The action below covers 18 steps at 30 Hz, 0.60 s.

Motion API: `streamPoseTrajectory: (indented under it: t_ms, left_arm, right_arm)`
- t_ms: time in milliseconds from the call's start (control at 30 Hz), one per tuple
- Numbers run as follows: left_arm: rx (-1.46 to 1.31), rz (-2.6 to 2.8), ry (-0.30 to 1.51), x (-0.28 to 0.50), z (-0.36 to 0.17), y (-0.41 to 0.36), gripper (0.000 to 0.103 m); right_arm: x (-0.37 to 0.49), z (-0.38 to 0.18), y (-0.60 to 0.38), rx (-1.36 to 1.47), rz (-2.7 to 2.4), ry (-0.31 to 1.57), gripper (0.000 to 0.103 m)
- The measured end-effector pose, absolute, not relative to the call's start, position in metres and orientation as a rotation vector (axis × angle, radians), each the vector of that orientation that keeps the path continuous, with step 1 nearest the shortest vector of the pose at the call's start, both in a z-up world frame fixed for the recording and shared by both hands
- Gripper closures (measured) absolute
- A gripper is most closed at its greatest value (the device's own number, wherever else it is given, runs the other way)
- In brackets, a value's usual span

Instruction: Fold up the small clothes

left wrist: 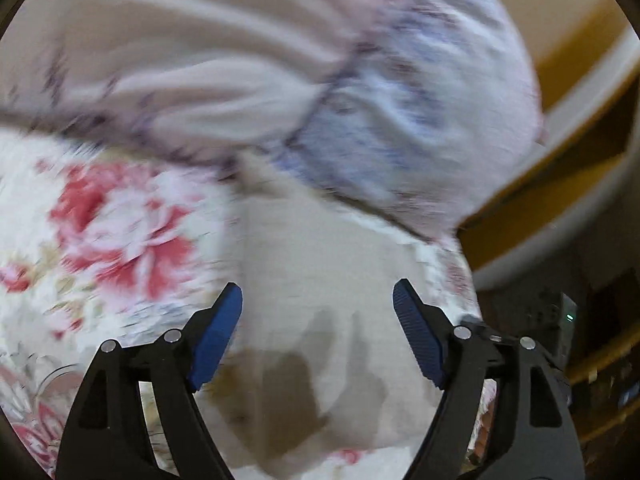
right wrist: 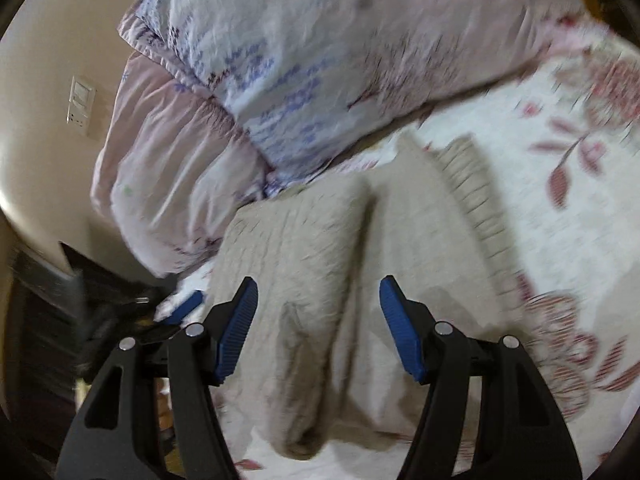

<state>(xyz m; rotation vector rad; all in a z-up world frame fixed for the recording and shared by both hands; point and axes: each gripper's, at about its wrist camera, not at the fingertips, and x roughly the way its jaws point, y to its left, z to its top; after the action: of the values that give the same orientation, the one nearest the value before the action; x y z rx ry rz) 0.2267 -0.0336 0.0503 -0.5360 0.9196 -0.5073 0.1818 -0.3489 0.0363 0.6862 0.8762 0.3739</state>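
Note:
A beige knitted garment point(right wrist: 316, 256) lies on a floral bedsheet point(right wrist: 560, 208), with a sleeve folded over its body and a ribbed hem point(right wrist: 476, 200) at its right. My right gripper point(right wrist: 318, 300) is open and empty just above the garment. In the left wrist view the same beige garment point(left wrist: 320, 272) lies flat, blurred by motion. My left gripper point(left wrist: 318, 300) is open and empty above it. A blue pad of the left gripper point(right wrist: 184, 306) shows at the garment's left edge in the right wrist view.
A large pink and blue patterned pillow or duvet point(right wrist: 280, 60) lies behind the garment, also in the left wrist view point(left wrist: 360, 100). The red-flowered sheet point(left wrist: 112, 220) spreads left. A wall with a switch plate point(right wrist: 82, 106) and dark furniture point(left wrist: 560, 320) stand beside the bed.

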Motion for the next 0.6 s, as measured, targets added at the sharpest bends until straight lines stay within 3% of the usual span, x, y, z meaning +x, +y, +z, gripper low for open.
streamPoseTrajectory:
  t_ms: [133, 200, 267, 533, 600]
  left_arm:
    - [-0.544, -0.473, 0.972, 0.231, 0.031, -0.03, 0.025]
    - [-0.533, -0.476, 0.984, 0.232, 0.025, -0.032, 0.025]
    - [-0.527, -0.486, 0.992, 0.232, 0.022, -0.038, 0.025]
    - [-0.6, -0.548, 1.044, 0.234, 0.004, -0.043, 0.025]
    - [-0.597, -0.549, 1.048, 0.233, 0.005, -0.043, 0.025]
  right_arm:
    - [0.191, 0.026, -0.337, 0.67, 0.383, 0.921, 0.042]
    - [0.196, 0.02, -0.333, 0.674, 0.39, 0.951, 0.047]
    - [0.2, 0.014, -0.325, 0.667, 0.417, 0.981, 0.059]
    - [0.22, 0.006, -0.316, 0.712, 0.463, 0.967, 0.061]
    - [0.228, 0.002, -0.317, 0.736, 0.451, 0.971, 0.072]
